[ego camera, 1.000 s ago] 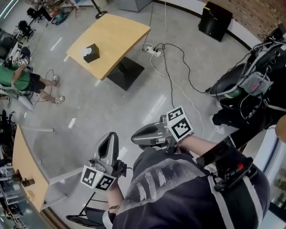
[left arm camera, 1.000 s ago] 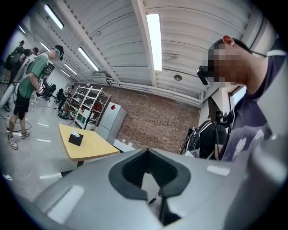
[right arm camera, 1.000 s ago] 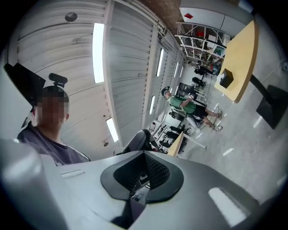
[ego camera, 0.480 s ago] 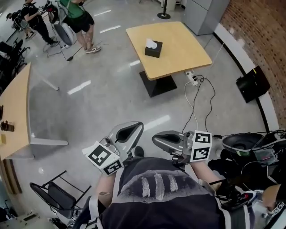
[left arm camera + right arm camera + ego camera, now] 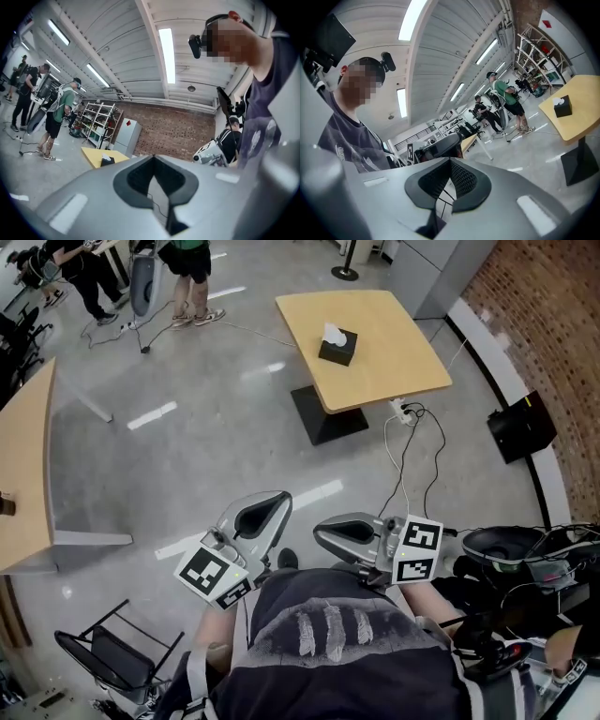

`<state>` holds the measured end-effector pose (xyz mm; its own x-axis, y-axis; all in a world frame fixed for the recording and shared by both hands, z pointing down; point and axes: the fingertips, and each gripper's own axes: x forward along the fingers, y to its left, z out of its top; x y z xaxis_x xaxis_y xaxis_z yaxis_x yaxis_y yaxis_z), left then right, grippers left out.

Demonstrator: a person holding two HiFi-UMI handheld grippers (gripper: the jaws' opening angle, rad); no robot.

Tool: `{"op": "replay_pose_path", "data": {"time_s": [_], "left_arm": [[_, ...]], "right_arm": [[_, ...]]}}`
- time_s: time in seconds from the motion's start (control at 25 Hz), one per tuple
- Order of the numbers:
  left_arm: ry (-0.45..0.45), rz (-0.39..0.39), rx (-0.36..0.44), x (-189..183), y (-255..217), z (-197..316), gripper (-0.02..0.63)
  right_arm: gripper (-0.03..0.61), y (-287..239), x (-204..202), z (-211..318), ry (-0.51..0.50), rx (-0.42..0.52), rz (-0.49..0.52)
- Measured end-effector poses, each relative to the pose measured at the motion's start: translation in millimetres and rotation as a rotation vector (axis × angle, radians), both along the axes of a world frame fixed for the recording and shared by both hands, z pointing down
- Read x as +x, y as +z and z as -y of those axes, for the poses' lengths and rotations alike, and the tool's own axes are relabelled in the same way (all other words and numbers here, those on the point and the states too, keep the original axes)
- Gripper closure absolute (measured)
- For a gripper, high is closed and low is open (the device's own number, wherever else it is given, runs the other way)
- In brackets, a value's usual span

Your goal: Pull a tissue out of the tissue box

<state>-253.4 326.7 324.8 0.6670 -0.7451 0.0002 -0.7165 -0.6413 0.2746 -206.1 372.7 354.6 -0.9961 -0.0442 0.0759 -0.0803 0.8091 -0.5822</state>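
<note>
Your left gripper (image 5: 270,502) is pressed together and empty, and your right gripper (image 5: 323,532) is too. The tissue box (image 5: 337,346) is well away from both, on the table (image 5: 394,362) nearer its left edge, with a tissue (image 5: 332,333) sticking up.

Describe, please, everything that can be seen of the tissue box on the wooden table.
The tissue box is a small, dark, cube-like box, probably of card. A white tissue sticks up out of its top. The box stands upright on the light wooden table, nearer the left edge as the head view shows it, and nothing else can be seen on that top. Only the table touches it.
</note>
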Motion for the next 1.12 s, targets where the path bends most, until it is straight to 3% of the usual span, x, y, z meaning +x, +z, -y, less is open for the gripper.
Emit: {"op": "replay_pose_path", "data": {"time_s": [0.2, 0.6, 1.12], "left_arm": [[-0.020, -0.028, -0.037, -9.7, 12.1, 4.3, 0.611], [-0.046, 0.038, -0.048, -5.8, 3.2, 12.5, 0.611], [-0.010, 0.103, -0.094, 86.5, -0.7, 103.2, 0.611]], "right_arm": [[0.580, 7.5, -9.9, 6.0, -0.011, -0.027, -0.016], [0.580, 4.3, -15.1, 17.6, -0.052, -0.063, 0.067], [0.580, 4.2, 75.6, 113.4, 0.009, -0.083, 0.164]]}}
